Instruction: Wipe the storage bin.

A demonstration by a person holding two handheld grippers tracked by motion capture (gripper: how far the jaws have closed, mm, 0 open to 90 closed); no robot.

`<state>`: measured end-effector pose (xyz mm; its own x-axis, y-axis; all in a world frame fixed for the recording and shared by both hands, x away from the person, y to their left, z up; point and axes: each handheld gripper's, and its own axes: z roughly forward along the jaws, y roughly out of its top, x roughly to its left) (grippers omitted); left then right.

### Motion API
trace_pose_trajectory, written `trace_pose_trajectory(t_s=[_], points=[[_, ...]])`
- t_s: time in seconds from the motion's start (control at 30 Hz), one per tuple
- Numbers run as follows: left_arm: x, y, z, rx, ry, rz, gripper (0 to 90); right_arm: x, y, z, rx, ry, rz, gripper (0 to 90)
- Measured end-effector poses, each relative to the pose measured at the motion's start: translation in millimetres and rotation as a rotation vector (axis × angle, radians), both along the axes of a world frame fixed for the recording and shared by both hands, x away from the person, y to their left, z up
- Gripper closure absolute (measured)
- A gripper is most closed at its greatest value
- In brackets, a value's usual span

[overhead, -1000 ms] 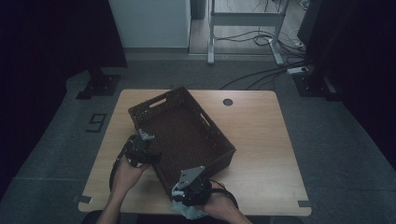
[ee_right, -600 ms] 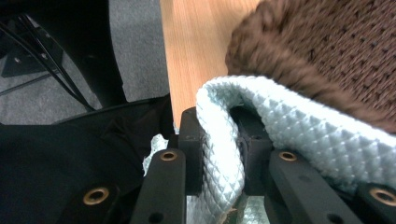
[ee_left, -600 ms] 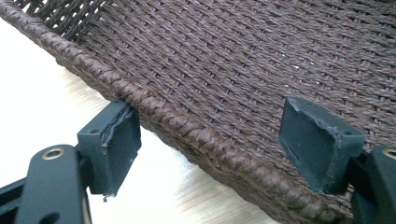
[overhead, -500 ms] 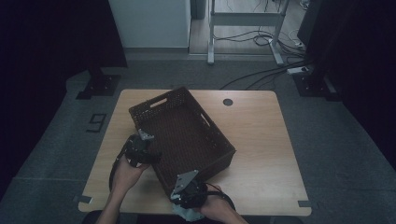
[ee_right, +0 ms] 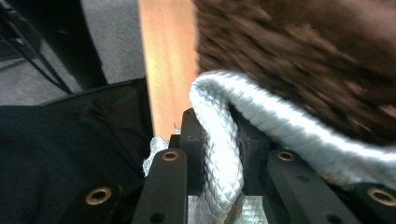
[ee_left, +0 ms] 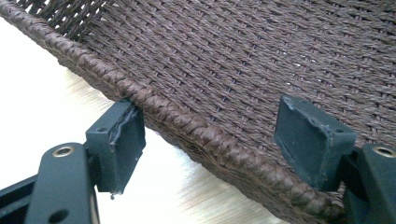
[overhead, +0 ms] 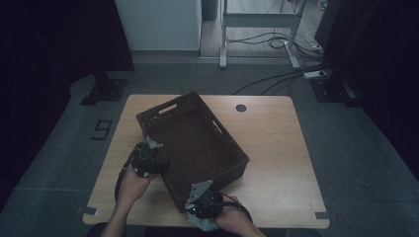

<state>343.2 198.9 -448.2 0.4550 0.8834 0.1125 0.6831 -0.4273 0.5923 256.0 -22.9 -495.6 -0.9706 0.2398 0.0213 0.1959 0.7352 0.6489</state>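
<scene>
The wooden worktop (overhead: 276,148) carries one large thing, a dark brown woven basket (overhead: 190,143), which sits turned at an angle, its long sides running from the far left toward the near right. It has cut-out handles in its end walls. On the floor to the left of the worktop a marking reads as the figure 9 (overhead: 102,130); no other writing can be read, and the basket bears no label that shows.

The left gripper (overhead: 148,159) is at the basket's left long wall, near its far end. In the left gripper view its jaws straddle the braided rim (ee_left: 187,126): one pad (ee_left: 122,140) is outside the wall, over the worktop and close against the rim, and the other pad (ee_left: 310,135) is inside, over the woven bottom and apart from the rim. The jaws have just been closing a little with the rim between them, and they do not clamp it yet.

The right gripper (overhead: 201,203) is at the basket's near corner, at the worktop's front edge. Its jaws are closed tight on a pale, quilted cloth (ee_right: 224,154), a fold of which stands up between them and lies against the basket's outer wall. A bit of the cloth (overhead: 202,224) shows below the gripper in the high view.
</scene>
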Motion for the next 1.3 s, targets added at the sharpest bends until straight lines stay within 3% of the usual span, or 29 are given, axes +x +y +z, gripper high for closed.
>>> trace_pose_trajectory(t_s=[0.4, 1.07, 1.3], points=[[0.2, 0.5, 0.1, 0.001, 0.001, -0.003, 24.8, 12.5, -26.1, 1.4, -0.006, -0.005, -0.089, 75.3], [0.1, 0.5, 0.0, -0.001, 0.001, -0.004, 24.8, 28.1, -61.3, 2.2, -0.013, -0.003, -0.183, 75.2], [0.0, 0.5, -0.1, -0.002, -0.002, -0.003, 24.8, 37.5, -81.8, 4.7, -0.009, -0.002, -0.249, 75.0]])
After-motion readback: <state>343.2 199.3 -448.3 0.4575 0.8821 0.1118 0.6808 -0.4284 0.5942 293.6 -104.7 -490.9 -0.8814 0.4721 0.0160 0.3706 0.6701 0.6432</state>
